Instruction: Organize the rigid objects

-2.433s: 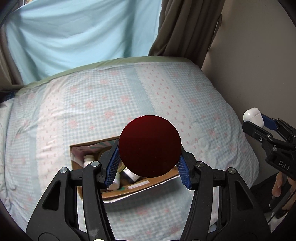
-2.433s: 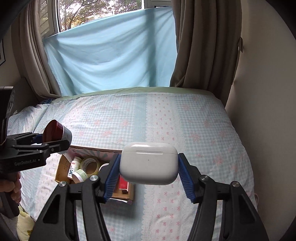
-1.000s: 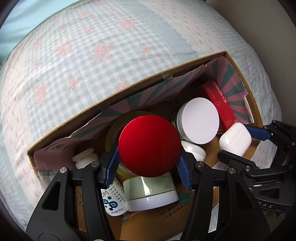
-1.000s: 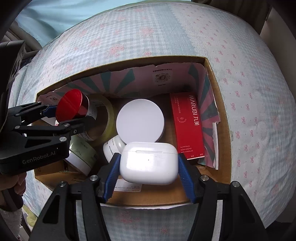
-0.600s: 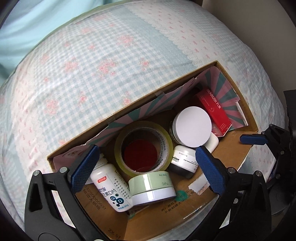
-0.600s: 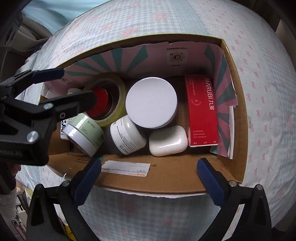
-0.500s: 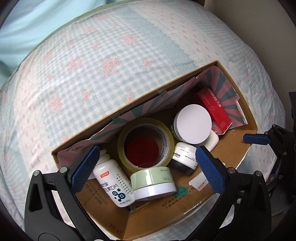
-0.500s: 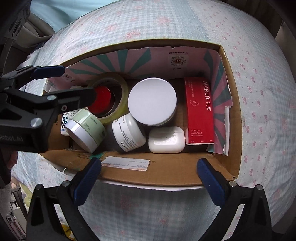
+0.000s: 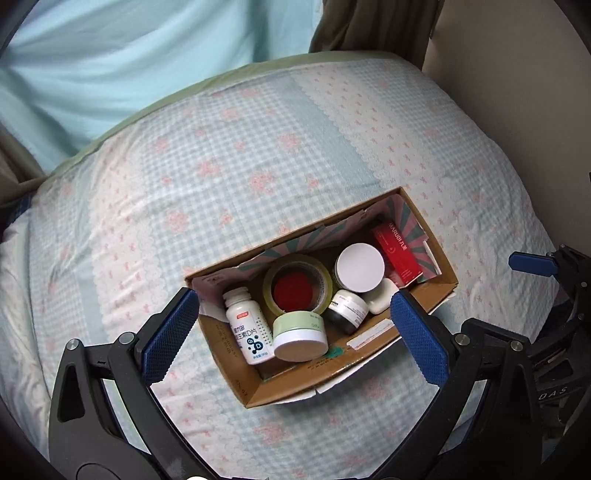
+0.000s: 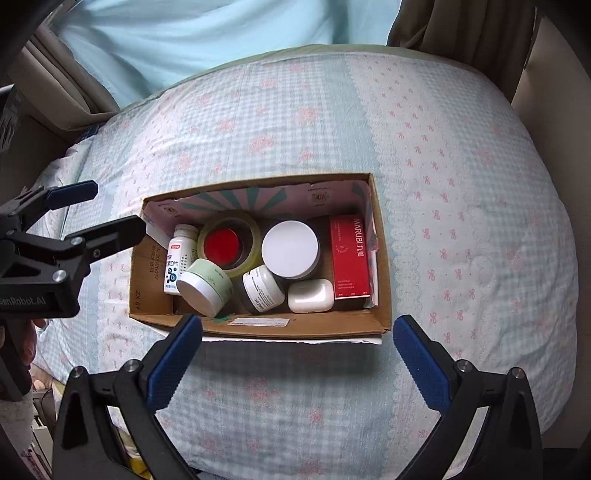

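A cardboard box (image 9: 332,384) (image 10: 382,258) lies on the bed. Inside it a red-lidded jar (image 9: 293,291) (image 10: 223,245) stands within a roll of tape (image 9: 325,280) (image 10: 255,229). A white earbud case (image 9: 380,299) (image 10: 310,295) lies near the front wall, beside a red carton (image 9: 397,254) (image 10: 349,254). A white pill bottle (image 9: 247,328) (image 10: 177,258), a green jar (image 9: 299,332) (image 10: 205,284), a small dark jar (image 9: 347,312) (image 10: 262,288) and a white-lidded jar (image 9: 360,271) (image 10: 290,249) fill the rest. My left gripper (image 9: 295,332) hangs open high above the box. My right gripper (image 10: 295,350) hangs open above its front wall. Neither holds anything.
The bed's checked blue and pink quilt (image 9: 221,166) (image 10: 461,184) spreads around the box. A pale blue sheet (image 9: 129,55) and brown curtains (image 9: 369,26) hang behind. A wall (image 9: 517,74) runs along the right side. A hand (image 10: 33,354) grips the left tool's handle.
Both grippers opened and let go: the red-lidded jar dropped into the tape roll, the earbud case into the box. Both grippers then rose well above the box.
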`<state>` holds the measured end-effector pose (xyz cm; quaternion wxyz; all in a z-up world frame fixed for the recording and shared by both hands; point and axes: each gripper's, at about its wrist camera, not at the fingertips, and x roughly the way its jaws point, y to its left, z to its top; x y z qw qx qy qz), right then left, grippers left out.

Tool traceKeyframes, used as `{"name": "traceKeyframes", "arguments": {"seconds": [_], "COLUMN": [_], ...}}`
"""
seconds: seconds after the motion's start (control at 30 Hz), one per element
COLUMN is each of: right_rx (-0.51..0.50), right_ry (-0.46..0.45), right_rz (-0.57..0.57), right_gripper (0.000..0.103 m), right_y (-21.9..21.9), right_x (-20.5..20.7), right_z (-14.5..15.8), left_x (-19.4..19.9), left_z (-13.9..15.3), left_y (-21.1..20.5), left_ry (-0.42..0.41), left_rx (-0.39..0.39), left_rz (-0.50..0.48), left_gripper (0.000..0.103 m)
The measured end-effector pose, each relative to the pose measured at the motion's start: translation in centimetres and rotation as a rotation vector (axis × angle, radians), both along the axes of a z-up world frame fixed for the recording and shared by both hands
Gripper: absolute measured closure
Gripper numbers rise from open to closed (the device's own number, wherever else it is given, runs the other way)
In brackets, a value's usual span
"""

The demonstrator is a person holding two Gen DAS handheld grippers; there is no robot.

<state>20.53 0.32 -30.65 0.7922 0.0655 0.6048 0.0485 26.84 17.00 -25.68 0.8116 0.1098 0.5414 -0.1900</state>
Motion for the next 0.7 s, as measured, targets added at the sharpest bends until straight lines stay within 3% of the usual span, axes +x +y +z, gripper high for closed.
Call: {"name": "traceKeyframes", "arguments": {"seconds": [0.2,0.43,0.57,0.7], "right_rx": [-0.053,-0.100,-0.131,-0.156], "right_ry": [-0.173,-0.443,-0.592,-0.663], "right_rz": [0.002,-0.029,-0.036,-0.039], "right_gripper": [0.000,0.000,0.000,0.000], "right_y": [-2.6,-5.5,-6.0,-6.6], "right_x": [-1.9,-6.4,-9.4,-11.7], "right_z": [10.2,22.8,27.8,30.1], "left_x": [-4.5,-11.4,-15.0,-17.8], "left_z": [9.7,20.0,23.9,25.9], "left_y": [0.5,-0.1,-1.0,-1.4], "left_ry": [-0.146,-0.414,-0.541,-0.598], "left_rx": [-0.050,-0.132,-0.139,-0.177], "left_rz": [0.151,0.259,0.311,0.353], "left_gripper": [0.000,0.000,0.000,0.000]}}
